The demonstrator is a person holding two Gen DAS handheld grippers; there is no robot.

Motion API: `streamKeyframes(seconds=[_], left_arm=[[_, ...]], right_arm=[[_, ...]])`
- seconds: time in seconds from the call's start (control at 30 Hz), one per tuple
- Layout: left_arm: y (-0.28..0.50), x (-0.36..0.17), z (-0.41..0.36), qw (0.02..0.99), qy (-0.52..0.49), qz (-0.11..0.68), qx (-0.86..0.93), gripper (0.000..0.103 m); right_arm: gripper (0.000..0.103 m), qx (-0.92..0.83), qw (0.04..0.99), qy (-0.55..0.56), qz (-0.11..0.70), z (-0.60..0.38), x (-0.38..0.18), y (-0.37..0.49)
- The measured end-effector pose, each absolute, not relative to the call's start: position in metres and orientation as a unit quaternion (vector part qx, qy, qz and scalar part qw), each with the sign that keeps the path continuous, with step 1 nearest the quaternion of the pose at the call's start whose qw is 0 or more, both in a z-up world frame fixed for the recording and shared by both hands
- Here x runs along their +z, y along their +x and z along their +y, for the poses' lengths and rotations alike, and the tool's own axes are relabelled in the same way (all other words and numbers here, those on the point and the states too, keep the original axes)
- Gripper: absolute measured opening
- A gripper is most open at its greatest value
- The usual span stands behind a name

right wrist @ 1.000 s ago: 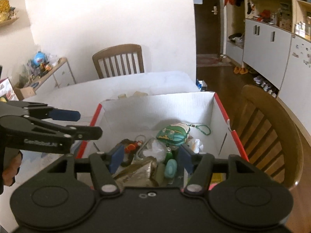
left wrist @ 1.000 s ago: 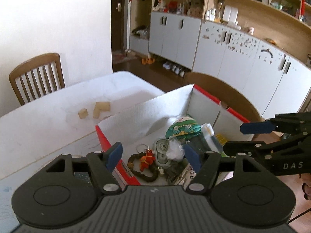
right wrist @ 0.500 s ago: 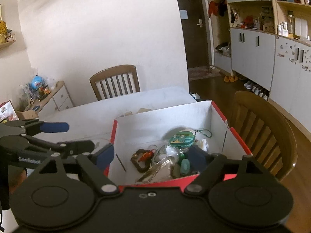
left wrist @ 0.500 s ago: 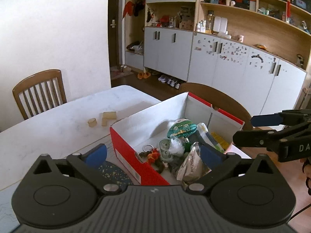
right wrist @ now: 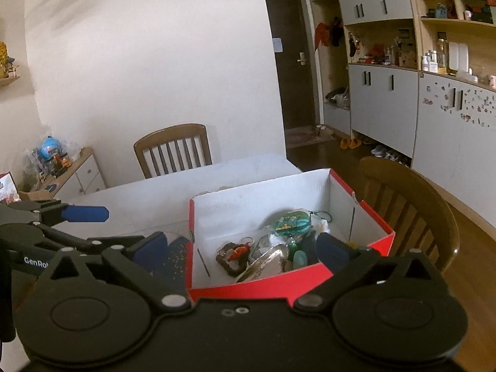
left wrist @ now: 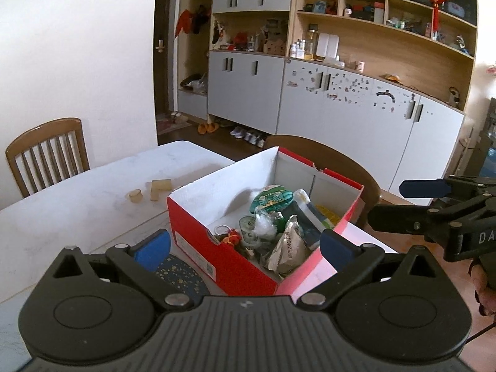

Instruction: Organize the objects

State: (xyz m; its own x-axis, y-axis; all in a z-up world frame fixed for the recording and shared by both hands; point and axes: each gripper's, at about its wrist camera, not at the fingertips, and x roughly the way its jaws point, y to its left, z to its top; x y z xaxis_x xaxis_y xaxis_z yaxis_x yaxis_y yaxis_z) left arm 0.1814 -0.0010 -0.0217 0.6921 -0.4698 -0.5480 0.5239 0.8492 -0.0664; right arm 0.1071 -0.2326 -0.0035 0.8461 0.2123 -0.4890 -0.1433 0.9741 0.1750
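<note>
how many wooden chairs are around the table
2. One chair stands at the table's far end against the white wall; another chair sits beside the red box. Others may be out of view.

One red cardboard box with white inner walls [left wrist: 223,260] stands on one white worktop [left wrist: 71,204]. Inside it lie one green patterned oval pouch [left wrist: 272,198], one silver crinkled foil packet [left wrist: 286,248], one dark bead loop with an orange charm [right wrist: 234,255] and one clear crumpled plastic wrap [left wrist: 263,228]. Three small beige wooden blocks [left wrist: 152,189] sit on the worktop. Two brown wooden chairs [right wrist: 173,150] stand beside it, and two pairs of black tongs with blue pads [left wrist: 245,248] are in view
</note>
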Motion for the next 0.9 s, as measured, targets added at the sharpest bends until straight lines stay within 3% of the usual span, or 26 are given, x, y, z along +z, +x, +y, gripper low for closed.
streamKeyframes(seconds=[0.9], left_arm=[[0.167,-0.022,0.006,0.918,0.066,0.265,-0.289,0.103]], right_arm=[[0.102,0.063,0.958,0.086,0.268,-0.223,-0.005,0.084]])
